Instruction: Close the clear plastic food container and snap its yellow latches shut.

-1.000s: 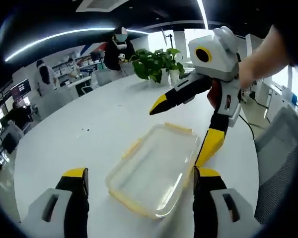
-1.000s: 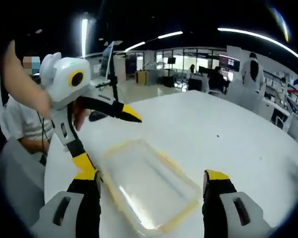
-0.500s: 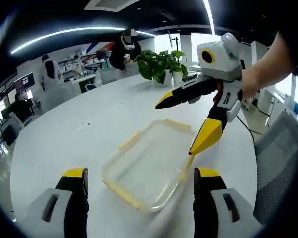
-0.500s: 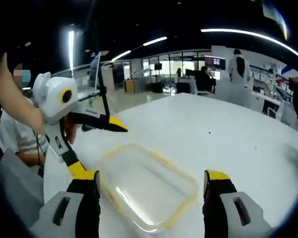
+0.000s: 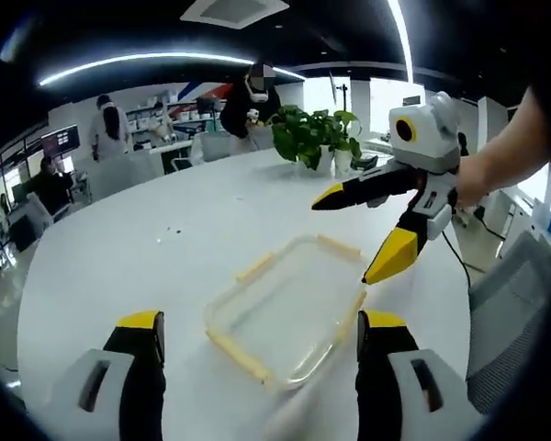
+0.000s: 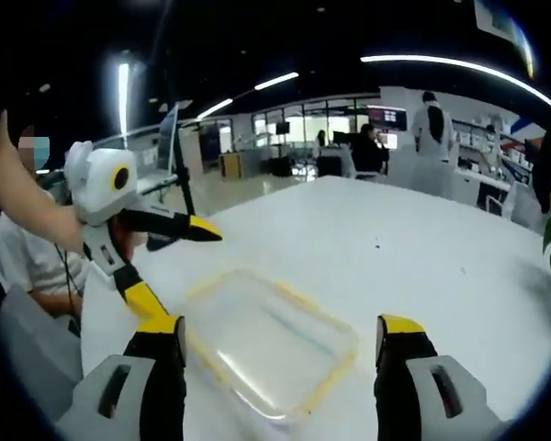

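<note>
Clear plastic, yellow at the edges: the container (image 5: 289, 312) lies flat on the white table (image 5: 119, 266), lid already on, between the two grippers. Over the last second both cameras draw back a little, so the box sits smaller and farther from the near jaws than before; the box itself does not seem to have moved. The right gripper (image 5: 376, 234), seen from the left gripper view, has lifted off the far right rim, where its lower jaw was pressing or nearly so a second ago, and now hangs just above that corner with jaws spread and nothing between them. The left gripper (image 6: 179, 266), seen from the right gripper view, is likewise released and empty, its lower jaw low beside the box's near-left edge. Yellow latches (image 5: 255, 267) show along all four sides (whether each is snapped down is too blurred to tell). My reading: one press has just ended, and the hands are regrouping, either to check the latches or to finish. A plant (image 5: 312, 138) stands well beyond.
</note>
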`<control>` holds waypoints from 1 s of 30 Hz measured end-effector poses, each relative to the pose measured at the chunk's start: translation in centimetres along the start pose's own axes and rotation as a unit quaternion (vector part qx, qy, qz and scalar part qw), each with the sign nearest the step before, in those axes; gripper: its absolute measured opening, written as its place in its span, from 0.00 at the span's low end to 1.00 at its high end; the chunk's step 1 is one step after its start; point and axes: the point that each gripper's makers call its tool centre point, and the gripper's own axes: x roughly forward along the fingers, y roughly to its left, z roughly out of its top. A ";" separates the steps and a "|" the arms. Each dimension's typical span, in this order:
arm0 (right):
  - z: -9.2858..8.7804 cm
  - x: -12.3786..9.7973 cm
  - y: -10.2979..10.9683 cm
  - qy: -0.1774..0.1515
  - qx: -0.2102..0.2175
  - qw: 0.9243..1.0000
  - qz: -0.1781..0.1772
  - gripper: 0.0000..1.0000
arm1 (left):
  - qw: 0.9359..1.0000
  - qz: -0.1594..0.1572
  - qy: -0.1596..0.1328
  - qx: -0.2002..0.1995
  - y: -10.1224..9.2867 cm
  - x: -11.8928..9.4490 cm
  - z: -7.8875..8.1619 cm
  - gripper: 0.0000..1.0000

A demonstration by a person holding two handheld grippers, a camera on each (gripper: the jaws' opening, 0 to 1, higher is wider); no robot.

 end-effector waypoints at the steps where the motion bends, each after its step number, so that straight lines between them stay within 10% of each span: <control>1: 0.0 -0.1 0.0 -0.001 0.002 1.000 -0.002 0.86 | 1.000 0.002 -0.002 -0.001 0.0 -0.1 0.0 0.86; 30: -0.7 -4.7 -0.6 -0.011 0.038 0.998 -0.043 0.83 | 0.996 0.041 -0.016 -0.072 -0.1 -4.4 -1.0 0.84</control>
